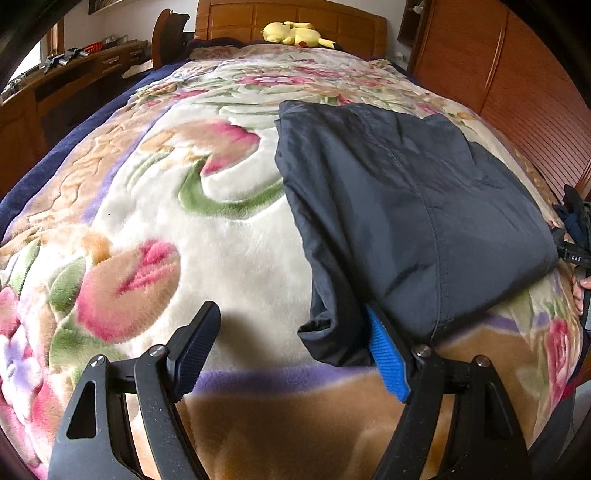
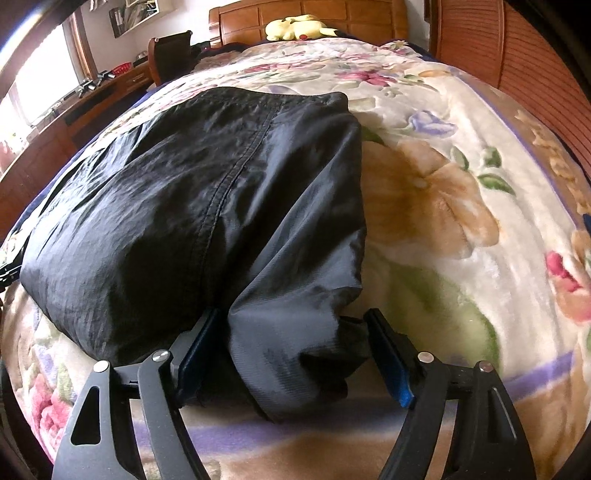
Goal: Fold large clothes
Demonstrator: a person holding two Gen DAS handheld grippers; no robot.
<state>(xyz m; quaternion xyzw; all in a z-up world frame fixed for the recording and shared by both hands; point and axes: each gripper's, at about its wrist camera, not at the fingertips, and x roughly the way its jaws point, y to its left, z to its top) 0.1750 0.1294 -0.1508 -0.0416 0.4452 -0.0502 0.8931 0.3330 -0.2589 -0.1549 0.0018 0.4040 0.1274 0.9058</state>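
A dark navy jacket [image 1: 406, 206] lies folded into a thick rectangle on the floral blanket [image 1: 221, 229]. My left gripper [image 1: 295, 343] is open at the jacket's near left corner. Its blue right pad [image 1: 388, 354] is tucked against the fold, a loose sleeve end [image 1: 332, 332] lies just inside it, and its left finger [image 1: 199, 332] stands over bare blanket. In the right wrist view the jacket [image 2: 192, 206] fills the left half. My right gripper [image 2: 293, 339] is open around a bunched sleeve [image 2: 295, 332] at the near right corner, its left finger [image 2: 201, 339] under the fabric edge.
A yellow plush toy [image 1: 291, 33] rests by the wooden headboard [image 1: 288, 14]. A wooden wardrobe [image 1: 517, 92] runs along the bed's right side, a desk with small items [image 1: 74, 70] along the left. Part of the other gripper and a person's fingers [image 1: 581, 284] show at the right edge.
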